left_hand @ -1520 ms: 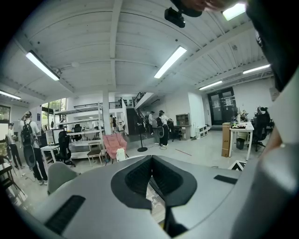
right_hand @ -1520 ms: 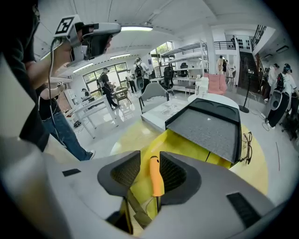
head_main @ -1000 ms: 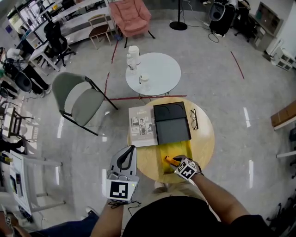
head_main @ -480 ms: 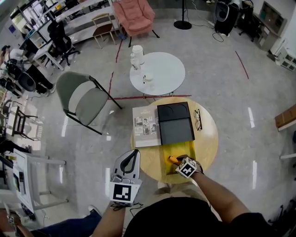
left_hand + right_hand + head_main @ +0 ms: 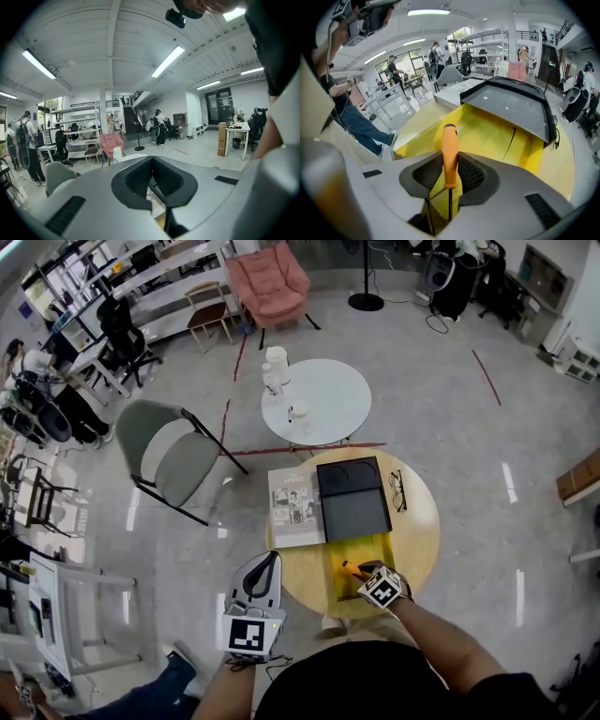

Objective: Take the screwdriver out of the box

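The orange-handled screwdriver (image 5: 450, 149) with a thin dark shaft is being gripped by the right claw (image 5: 450, 174). Its handle is being pinched between the two ribbed pads, with the butt end sticking out ahead of the fingertips and the shaft running back between the jaws. Those jaws have just been closing with the handle between them, and both pads are being pressed against its sides, as far as the right gripper view shows.

The open yellow box (image 5: 501, 136) is lying directly beneath and ahead of this claw. Its dark grey hinged lid (image 5: 511, 105) is being left thrown back beyond the fingertips. In the head view the claw is being reached down into the near end of the box on the round wooden table (image 5: 422, 540). The screwdriver is being kept low between the yellow walls. Whether it is touching the box floor cannot be told.

The left claw (image 5: 151, 174) is being held off the table's near edge, well apart from the box. Its jaws are being kept together with nothing between them.

The reach and the grasp are being judged as done. The removal itself is not yet done, since the tool is being held inside the box. It remains to be lifted clear of the yellow walls and carried away from the box.
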### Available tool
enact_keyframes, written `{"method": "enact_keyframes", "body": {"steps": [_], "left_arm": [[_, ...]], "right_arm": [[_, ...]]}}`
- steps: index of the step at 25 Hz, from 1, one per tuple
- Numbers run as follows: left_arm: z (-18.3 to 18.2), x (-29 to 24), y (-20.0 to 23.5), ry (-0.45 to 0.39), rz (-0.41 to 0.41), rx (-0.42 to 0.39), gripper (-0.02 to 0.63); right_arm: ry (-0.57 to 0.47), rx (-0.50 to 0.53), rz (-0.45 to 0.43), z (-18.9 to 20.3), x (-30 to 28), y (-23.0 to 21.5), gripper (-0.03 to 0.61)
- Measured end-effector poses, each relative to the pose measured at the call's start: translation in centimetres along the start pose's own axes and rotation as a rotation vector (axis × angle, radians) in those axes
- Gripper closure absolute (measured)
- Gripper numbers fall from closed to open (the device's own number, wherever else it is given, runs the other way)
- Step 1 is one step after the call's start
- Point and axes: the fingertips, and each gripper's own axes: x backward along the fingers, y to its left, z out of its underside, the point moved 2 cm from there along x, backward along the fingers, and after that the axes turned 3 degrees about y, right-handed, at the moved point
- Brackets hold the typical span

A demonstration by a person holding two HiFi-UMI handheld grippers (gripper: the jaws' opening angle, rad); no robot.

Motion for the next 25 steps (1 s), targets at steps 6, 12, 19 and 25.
{"method": "enact_keyframes", "body": {"steps": [6, 12, 19, 25], "left_arm": [[-0.9, 0.5, -0.3, -0.033, 0.009, -0.007, 0.6], [-1.0, 1.2, 0.5, -0.049, -0.01, -0.013, 0.6], [-1.1, 2.5, 0.2, -0.067, -0.001, -0.007, 0.6], [-1.4, 3.9, 0.5, -0.077, -0.009, -0.003, 0.6]], "right_arm": [[-0.099, -0.068, -0.002, -1.1, 2.8, -0.1, 0.46], [-0.174, -0.112, -0.003, -1.8, 5.0, -0.2, 0.46], [-0.267, -0.115, -0.02, -3.3, 8.0, 1.2, 0.46], [-0.369, -0.125, -0.028, -4.9, 11.5, 2.8, 0.46]]}}
